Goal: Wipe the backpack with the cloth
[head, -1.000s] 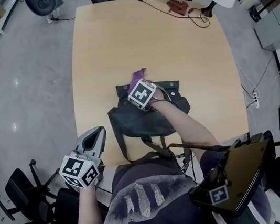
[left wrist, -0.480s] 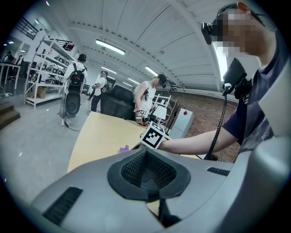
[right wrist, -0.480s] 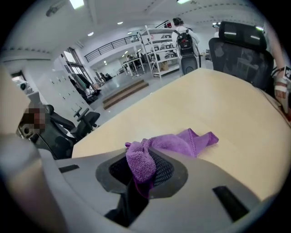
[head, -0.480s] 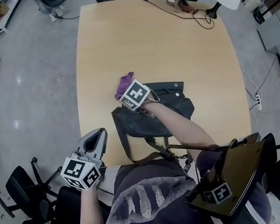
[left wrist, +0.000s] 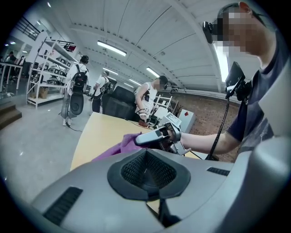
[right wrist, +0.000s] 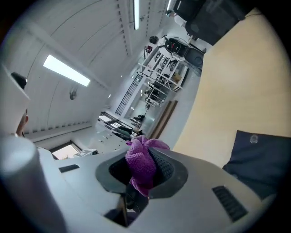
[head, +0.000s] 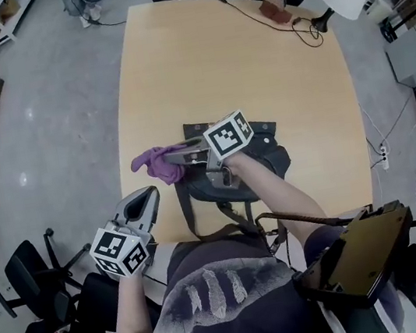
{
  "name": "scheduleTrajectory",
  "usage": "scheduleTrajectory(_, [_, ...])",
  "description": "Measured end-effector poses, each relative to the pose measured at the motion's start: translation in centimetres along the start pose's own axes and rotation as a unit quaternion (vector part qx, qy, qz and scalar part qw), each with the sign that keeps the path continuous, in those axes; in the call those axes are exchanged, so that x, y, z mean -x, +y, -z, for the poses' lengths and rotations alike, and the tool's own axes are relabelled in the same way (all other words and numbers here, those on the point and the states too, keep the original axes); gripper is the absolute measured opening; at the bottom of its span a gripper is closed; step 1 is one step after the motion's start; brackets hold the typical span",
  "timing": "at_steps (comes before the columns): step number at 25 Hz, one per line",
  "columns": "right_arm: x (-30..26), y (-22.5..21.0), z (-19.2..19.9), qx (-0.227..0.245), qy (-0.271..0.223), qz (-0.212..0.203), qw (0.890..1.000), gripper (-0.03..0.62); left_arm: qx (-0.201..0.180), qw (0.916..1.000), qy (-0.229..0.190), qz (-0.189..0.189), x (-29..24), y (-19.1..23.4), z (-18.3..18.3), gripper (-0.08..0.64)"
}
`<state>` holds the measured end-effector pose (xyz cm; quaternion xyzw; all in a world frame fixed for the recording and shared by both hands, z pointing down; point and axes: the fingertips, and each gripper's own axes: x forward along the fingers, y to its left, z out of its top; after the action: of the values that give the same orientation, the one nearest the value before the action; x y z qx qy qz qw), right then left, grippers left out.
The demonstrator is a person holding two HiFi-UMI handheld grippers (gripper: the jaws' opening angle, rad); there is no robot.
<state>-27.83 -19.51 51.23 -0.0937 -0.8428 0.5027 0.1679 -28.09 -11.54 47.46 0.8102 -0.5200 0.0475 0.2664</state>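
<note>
**Cloth off the bag's left edge, seemingly between wiping strokes**

The right gripper (head: 184,156) is clamped on the crumpled purple microfibre cloth (head: 154,164), which bunches between its jaws in the right gripper view (right wrist: 142,163). The cloth sits just beside the left edge of the dark grey fabric backpack (head: 259,163), which lies flat near the front of the pale wooden table (head: 255,67). The cloth seems to be over bare tabletop rather than on the bag. The left gripper (head: 143,210) has its jaws pressed together on nothing and waits by the table's near-left edge. The next move likely calls for swinging the cloth back over the bag and pressing it onto the fabric without snagging the straps.
</note>
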Motion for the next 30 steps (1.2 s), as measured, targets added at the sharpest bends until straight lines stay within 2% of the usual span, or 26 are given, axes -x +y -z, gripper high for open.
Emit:
scheduleTrajectory(1, [-0.1,-0.7,0.8,-0.001,0.012,0.017,1.0,0.069,-0.001,1.0,0.002,0.003,-0.2,-0.1,0.1,0.008])
scheduleTrajectory(3, [0.0,-3.6,2.8,0.015,0.053,0.093,0.994,0.069,-0.005,0.9999,0.003,0.011,-0.5,-0.4,0.0,0.008])
scheduleTrajectory(6, [1.3,-8.0,5.4,0.063,0.114,0.218,0.967,0.067,-0.011,0.9997,0.004,0.019,-0.8,-0.7,-0.3,0.008])
scheduleTrajectory(9, [3.1,-10.0,5.9,0.098,0.146,0.274,0.945,0.067,-0.014,0.9996,0.009,0.025,-1.1,-0.9,-0.2,0.008])
scheduleTrajectory(11, [4.7,-11.2,6.1,0.127,0.175,0.31,0.926,0.067,-0.013,0.9994,0.014,0.029,-1.4,-1.2,0.2,0.008])
scheduleTrajectory(13, [6.1,-11.9,6.4,0.141,0.194,0.334,0.912,0.067,-0.015,0.9991,0.019,0.035,-1.7,-1.7,0.4,0.008])
scheduleTrajectory(21, [11.5,-13.0,6.5,0.151,0.207,0.386,0.886,0.067,-0.03,0.9978,0.026,0.052,-2.7,-3.5,0.3,0.008])
scheduleTrajectory(25, [15.6,-14.1,7.1,0.155,0.227,0.423,0.863,0.067,-0.033,0.9973,0.033,0.057,-3.2,-4.1,0.5,0.008])
scheduleTrajectory(27, [17.5,-14.7,7.6,0.146,0.224,0.435,0.86,0.067,-0.036,0.9969,0.036,0.061,-3.5,-4.5,0.6,0.008])
scheduleTrajectory(30, [19.6,-15.3,7.8,0.126,0.206,0.441,0.865,0.067,-0.042,0.9959,0.042,0.068,-4.2,-5.1,0.6,0.008])
